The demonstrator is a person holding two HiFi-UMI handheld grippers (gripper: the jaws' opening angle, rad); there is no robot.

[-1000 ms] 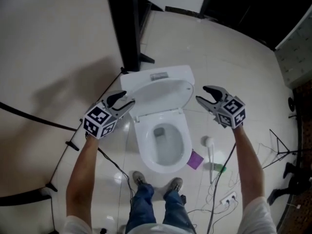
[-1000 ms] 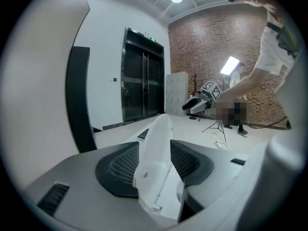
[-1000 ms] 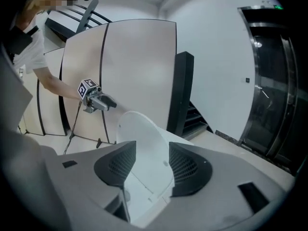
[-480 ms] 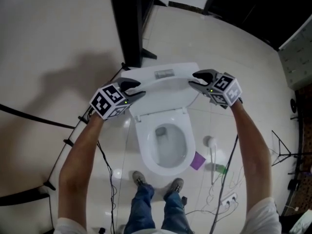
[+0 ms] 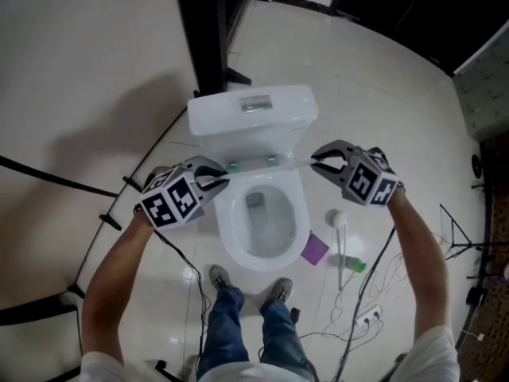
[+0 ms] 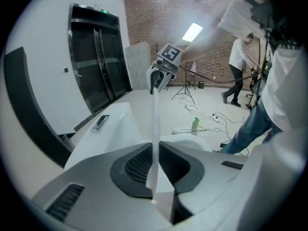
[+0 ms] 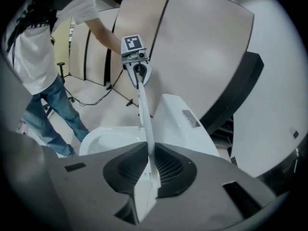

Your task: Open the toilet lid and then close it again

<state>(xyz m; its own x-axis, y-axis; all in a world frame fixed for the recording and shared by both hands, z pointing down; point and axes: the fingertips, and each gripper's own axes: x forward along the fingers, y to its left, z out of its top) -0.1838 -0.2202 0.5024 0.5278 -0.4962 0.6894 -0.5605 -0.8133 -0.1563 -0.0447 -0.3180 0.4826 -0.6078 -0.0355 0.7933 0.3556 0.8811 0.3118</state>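
While the person stands facing the bowl point(image 5: 225, 225), both grippers clamp the lid point(image 6: 155, 119) from opposite sides. The left gripper point(image 5: 224, 176) has just been closing, and its jaws are now nearly together. Their dark ribbed pads press on the lid's thin left edge, as the left gripper view shows. The right gripper point(image 5: 314, 163) has also just been closing. It stands a touch wider and is pinched on the lid's right edge, which runs straight between its pads in the right gripper view. In each gripper view the white lid stretches away from the jaws to the other gripper at its far end.

From the head view the lid shows only as a thin pale line between the two grippers. It is raised off the bowl and stands clear of the tank point(image 5: 250, 114) behind it, so the open bowl is visible below. Both grippers point downward and inward. A green bottle point(image 5: 356, 266) lies on the floor to the right of the bowl, apart from it.
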